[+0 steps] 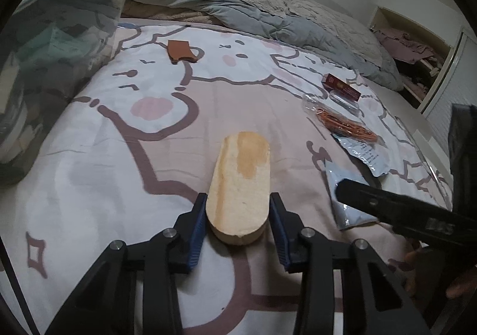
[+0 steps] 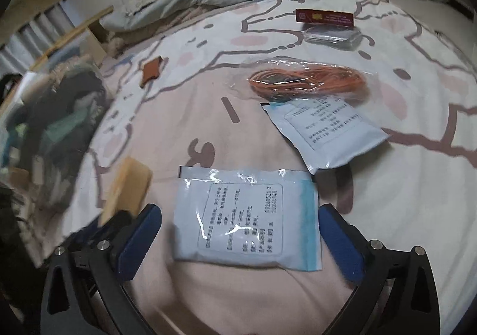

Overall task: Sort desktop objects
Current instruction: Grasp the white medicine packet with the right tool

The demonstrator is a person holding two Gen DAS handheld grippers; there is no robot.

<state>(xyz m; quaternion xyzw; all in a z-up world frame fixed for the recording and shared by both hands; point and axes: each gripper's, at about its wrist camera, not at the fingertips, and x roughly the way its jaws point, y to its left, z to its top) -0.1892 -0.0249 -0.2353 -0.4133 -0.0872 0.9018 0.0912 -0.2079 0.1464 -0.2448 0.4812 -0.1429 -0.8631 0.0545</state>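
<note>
My left gripper is shut on a long wooden block with rounded ends, held just above the patterned bedsheet. The block also shows at the left of the right wrist view. My right gripper is open, its blue-padded fingers on either side of a white printed pouch lying flat on the sheet. In the left wrist view the right gripper reaches over that pouch.
A second white pouch, a bagged orange cord, a clear packet, a dark red box and a brown leather piece lie on the sheet. A rumpled duvet is behind, clutter at left.
</note>
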